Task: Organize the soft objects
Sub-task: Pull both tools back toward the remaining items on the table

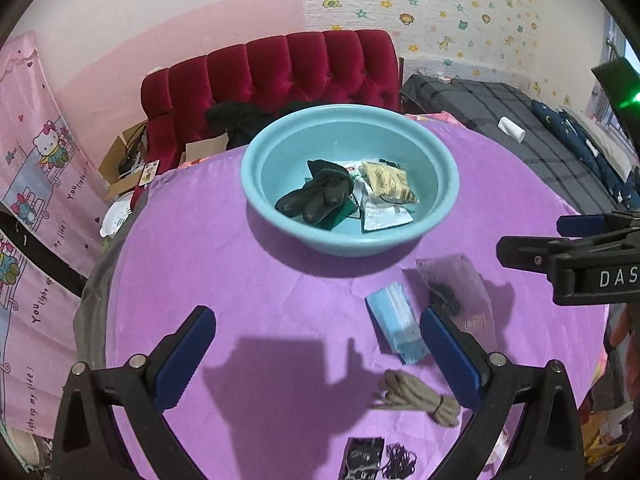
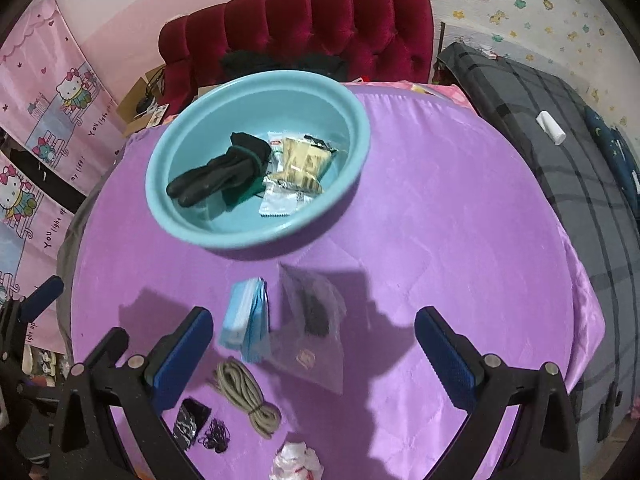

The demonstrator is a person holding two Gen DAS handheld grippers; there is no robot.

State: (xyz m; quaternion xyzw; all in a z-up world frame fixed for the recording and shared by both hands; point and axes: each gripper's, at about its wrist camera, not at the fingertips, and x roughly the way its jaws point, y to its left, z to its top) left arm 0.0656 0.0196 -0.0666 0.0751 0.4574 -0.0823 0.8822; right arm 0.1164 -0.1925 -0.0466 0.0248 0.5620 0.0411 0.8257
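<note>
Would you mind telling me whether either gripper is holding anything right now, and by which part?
Nothing is held. The left gripper and the right gripper are both open above the purple cloth, with no item between their fingers.

behind the table you have a red tufted sofa [image 2: 320, 20] with dark clothes [image 1: 240, 118] heaped on it, a cardboard box [image 1: 128, 160] beside it, a pink cartoon curtain [image 1: 36, 184] at your left, and a grey plaid bed [image 2: 552, 128] with a white bottle [image 2: 551, 128] lying on it.
</note>
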